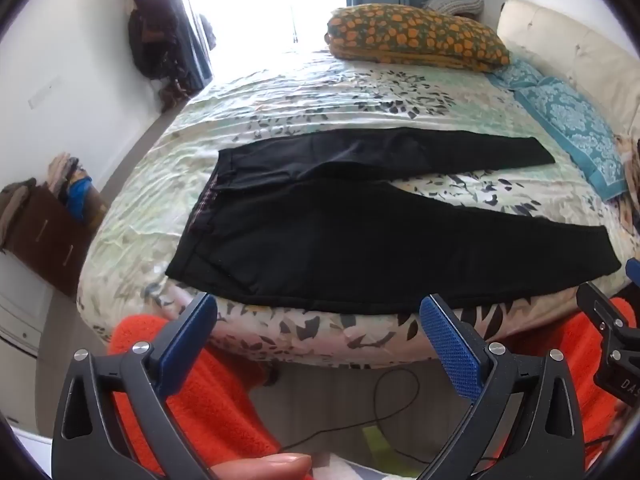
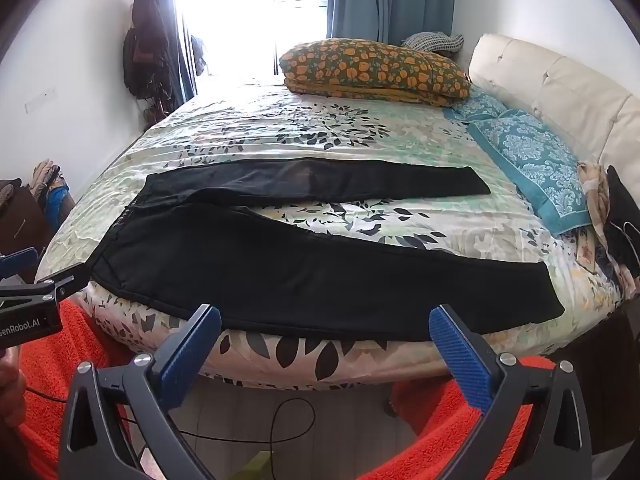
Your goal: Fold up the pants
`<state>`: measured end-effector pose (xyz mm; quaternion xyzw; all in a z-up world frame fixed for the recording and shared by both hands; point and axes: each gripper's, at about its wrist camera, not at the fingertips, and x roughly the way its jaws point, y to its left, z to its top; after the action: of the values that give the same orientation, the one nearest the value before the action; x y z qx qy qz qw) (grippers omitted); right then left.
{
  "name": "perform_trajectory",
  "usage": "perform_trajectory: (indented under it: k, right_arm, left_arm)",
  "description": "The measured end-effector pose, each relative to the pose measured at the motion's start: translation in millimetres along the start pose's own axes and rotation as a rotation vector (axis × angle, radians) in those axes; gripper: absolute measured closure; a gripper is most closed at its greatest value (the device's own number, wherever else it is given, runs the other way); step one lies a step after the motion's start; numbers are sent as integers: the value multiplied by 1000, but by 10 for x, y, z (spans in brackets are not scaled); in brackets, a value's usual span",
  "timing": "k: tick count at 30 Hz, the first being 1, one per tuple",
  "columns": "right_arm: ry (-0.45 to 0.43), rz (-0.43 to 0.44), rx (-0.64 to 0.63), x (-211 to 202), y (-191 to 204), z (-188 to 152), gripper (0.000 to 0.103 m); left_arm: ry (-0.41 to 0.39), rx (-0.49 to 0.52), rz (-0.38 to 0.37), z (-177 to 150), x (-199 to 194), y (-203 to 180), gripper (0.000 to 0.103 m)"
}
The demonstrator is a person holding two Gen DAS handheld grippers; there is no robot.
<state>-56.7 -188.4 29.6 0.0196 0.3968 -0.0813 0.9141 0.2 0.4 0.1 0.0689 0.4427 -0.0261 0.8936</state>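
Black pants [image 1: 344,232] lie flat on the bed, waistband to the left, both legs spread apart and running right. The near leg reaches along the bed's front edge. My left gripper [image 1: 318,312] hovers open just short of that edge, nothing between its blue pads. In the right wrist view the same pants [image 2: 304,272] spread across the bed. My right gripper [image 2: 326,324] is open too, held before the near leg's lower edge without touching it. Each gripper shows at the other view's side.
The bed [image 1: 280,96] has a leaf-patterned sheet. An orange-flowered pillow [image 1: 416,36] and blue patterned pillows [image 1: 572,128] lie at the head, by a cream headboard [image 2: 560,92]. An orange fuzzy cloth [image 2: 460,432] and a black cable [image 2: 280,420] are below. A brown cabinet [image 1: 44,232] stands left.
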Motion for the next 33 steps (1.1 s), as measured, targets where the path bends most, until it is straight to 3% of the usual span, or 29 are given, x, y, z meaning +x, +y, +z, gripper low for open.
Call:
perform_trajectory:
  k: [33]
  right_arm:
    - [-24, -15, 20, 48, 17, -14, 0]
  left_arm:
    - [73, 41, 11, -91, 151, -112, 1]
